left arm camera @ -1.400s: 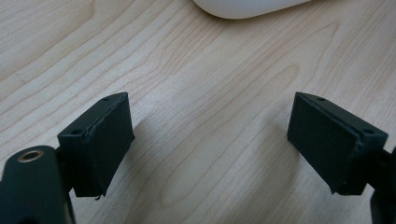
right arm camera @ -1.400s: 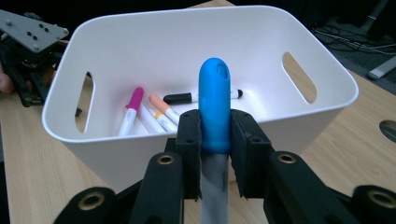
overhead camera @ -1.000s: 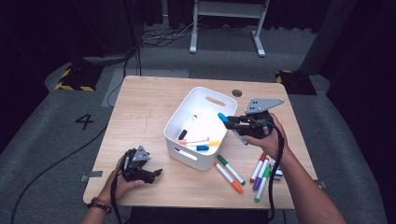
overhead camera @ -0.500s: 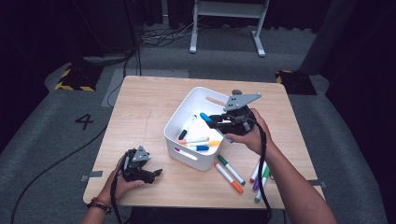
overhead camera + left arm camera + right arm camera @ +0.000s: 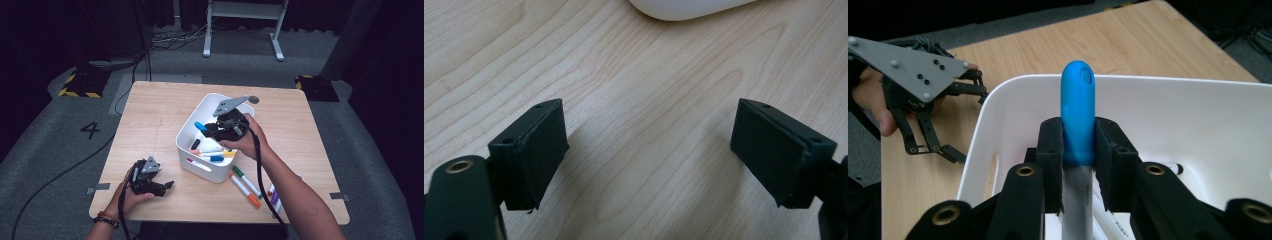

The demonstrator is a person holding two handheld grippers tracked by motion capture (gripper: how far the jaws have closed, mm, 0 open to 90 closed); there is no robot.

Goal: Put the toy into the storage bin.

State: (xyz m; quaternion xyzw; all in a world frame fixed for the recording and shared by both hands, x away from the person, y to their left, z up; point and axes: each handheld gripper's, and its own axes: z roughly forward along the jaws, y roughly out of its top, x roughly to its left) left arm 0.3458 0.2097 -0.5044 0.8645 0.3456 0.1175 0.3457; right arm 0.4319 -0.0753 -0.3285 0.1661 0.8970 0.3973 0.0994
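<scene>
My right gripper point(image 5: 209, 129) hangs over the white bin point(image 5: 189, 160) and is shut on a blue-capped marker point(image 5: 200, 126). In the right gripper view the pads point(image 5: 1050, 150) squeeze that marker point(image 5: 1078, 115) just below its cap, which points at the bin's far wall point(image 5: 1168, 110). Several markers point(image 5: 212, 154) lie inside the bin. More markers point(image 5: 246, 186) lie on the wooden table point(image 5: 150, 120) to the bin's right. My left gripper point(image 5: 167, 186) rests at the table's front left, open. In its own view the left gripper point(image 5: 649, 150) has bare wood between its pads point(image 5: 541, 145).
In the right gripper view the left gripper point(image 5: 955, 150) sits beyond the bin's left wall. A small round grey disc point(image 5: 254, 99) lies behind the bin. A white stand point(image 5: 243, 25) and cables are on the floor past the table's far edge.
My right gripper has carried the blue-capped marker leftward, from over the bin's right rim to above its inside. The left gripper has stayed put.
</scene>
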